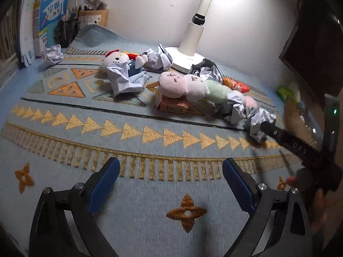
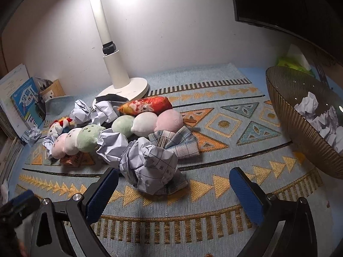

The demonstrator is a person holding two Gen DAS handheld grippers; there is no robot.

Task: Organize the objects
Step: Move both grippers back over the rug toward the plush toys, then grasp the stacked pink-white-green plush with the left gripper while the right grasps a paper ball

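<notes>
Right now a crumpled paper ball is lying on the patterned rug just ahead of the right gripper, sitting between the lines of its two blue pads but slightly toward the left one, not yet touched by either. It seems to be the nearest piece of the clutter, which is probably why the fingers are spreading wide around it: both pads are standing well apart with nothing between them. Behind the ball, more crumpled sheets are mixing with a folded plaid cloth, two strings of round plush toys, a plush fish and a small orange box, all piling up in front of the white lamp base. Off beyond the right finger a ribbed brown bowl is already holding several paper balls, so I judge the sorting is sending paper there and is only partly done. The right gripper is angling down and forward, low over the rug. The left gripper is hovering over bare rug, fingers likewise released and empty, with a white cat plush and another paper wad far ahead of its left finger, beside books.
</notes>
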